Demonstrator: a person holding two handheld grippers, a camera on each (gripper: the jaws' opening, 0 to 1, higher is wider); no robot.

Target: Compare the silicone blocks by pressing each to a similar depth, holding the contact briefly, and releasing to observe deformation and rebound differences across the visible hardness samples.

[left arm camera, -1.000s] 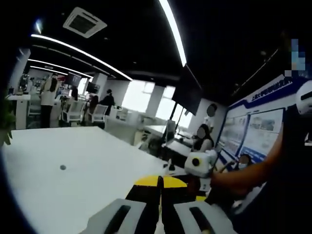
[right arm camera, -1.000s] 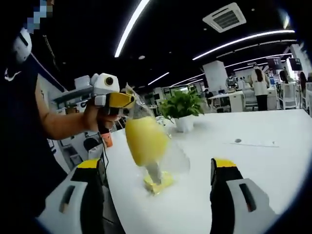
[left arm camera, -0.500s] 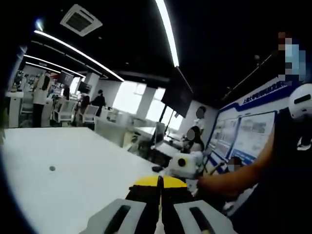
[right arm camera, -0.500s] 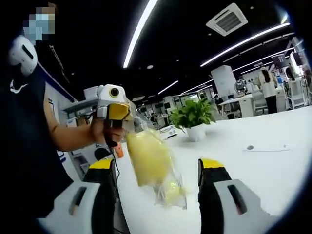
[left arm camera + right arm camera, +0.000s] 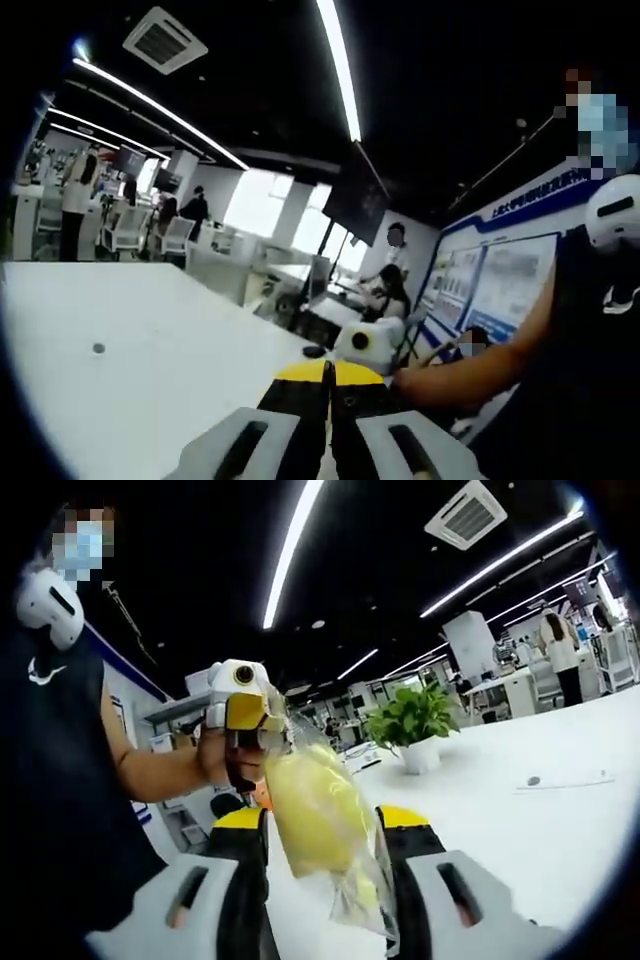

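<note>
while a yellow silicone block (image 5: 305, 815) hangs in midair inside a clear plastic bag (image 5: 345, 880), the left gripper (image 5: 262, 720) holds the bag by its top, its jaws pinched together on the plastic. in the left gripper view those same jaws (image 5: 328, 375) meet with no gap between their yellow tips. the block dangles between the two jaws of the right gripper (image 5: 320, 825), which stand a little apart on either side of it; whether they touch the bag yet is hard to tell. below lies a white table (image 5: 520, 820), with a potted plant (image 5: 412, 725) farther back.

to press well, the right jaws likely should close slowly and squarely on the thick middle of the block, not the loose plastic. the left gripper should hold steady so the bag does not swing or twist. a short hold, then a clean release, would let the rebound show.
</note>
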